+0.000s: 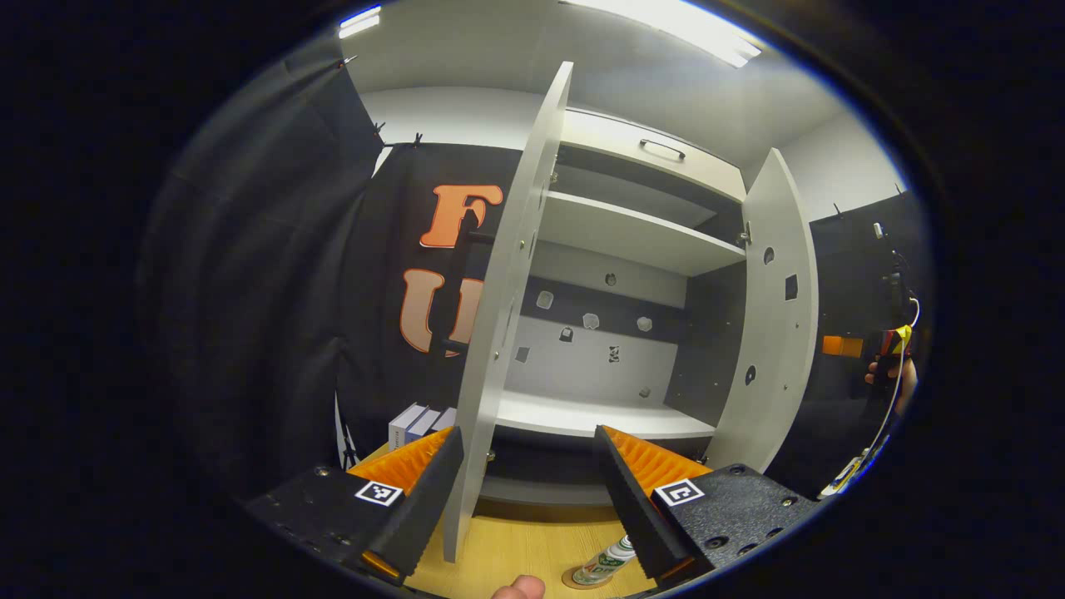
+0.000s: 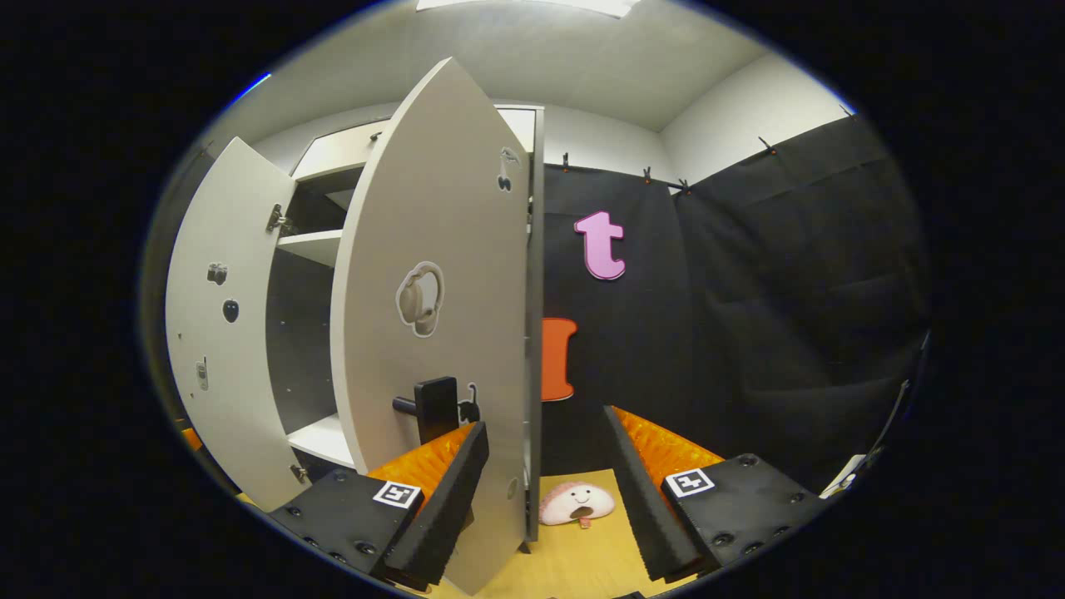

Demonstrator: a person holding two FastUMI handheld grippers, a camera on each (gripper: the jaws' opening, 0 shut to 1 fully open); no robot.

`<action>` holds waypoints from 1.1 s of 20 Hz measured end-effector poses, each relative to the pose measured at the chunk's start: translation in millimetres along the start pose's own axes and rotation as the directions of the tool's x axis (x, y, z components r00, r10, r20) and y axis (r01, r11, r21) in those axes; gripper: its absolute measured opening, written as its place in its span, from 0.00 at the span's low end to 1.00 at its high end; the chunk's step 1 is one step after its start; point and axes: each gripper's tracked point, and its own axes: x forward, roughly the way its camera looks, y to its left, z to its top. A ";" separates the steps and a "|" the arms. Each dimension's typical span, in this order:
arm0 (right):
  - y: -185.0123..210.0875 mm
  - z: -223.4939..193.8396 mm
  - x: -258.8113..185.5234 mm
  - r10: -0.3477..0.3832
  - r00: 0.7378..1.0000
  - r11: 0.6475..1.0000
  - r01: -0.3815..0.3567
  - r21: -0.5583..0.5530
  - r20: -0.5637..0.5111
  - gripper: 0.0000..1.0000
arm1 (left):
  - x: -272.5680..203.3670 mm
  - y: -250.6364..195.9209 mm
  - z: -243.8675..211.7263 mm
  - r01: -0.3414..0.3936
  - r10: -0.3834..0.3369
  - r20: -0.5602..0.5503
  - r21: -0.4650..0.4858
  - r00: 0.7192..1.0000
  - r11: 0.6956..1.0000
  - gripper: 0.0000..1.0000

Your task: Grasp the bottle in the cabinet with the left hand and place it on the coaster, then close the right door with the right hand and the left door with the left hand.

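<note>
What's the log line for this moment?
bottle: on coaster | left door: open | right door: open | left gripper: open | right gripper: open

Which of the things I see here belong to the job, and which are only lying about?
Belonging to the job:
- bottle, standing on the coaster
- left door, open
- right door, open, with its handle
- left gripper and right gripper

Only lying about:
- boxes beside the cabinet
- plush toy on the table
</note>
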 end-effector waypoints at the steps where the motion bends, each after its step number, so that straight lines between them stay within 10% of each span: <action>1: 16.6 -0.9 6.4 0.032 0.999 0.999 -0.032 -0.001 0.000 0.92 | -1.7 6.9 2.7 -0.012 0.012 0.004 0.005 1.000 1.000 0.95; 10: 78.9 -15.5 43.1 0.158 0.987 0.986 -0.157 0.054 -0.030 0.93 | -12.1 59.3 13.0 -0.148 0.148 0.017 0.035 0.989 0.988 0.95; 22: 89.8 -15.5 80.9 0.144 0.989 0.990 -0.144 -0.007 -0.031 0.93 | -6.8 112.5 24.3 -0.273 0.272 0.031 0.026 0.962 0.962 0.92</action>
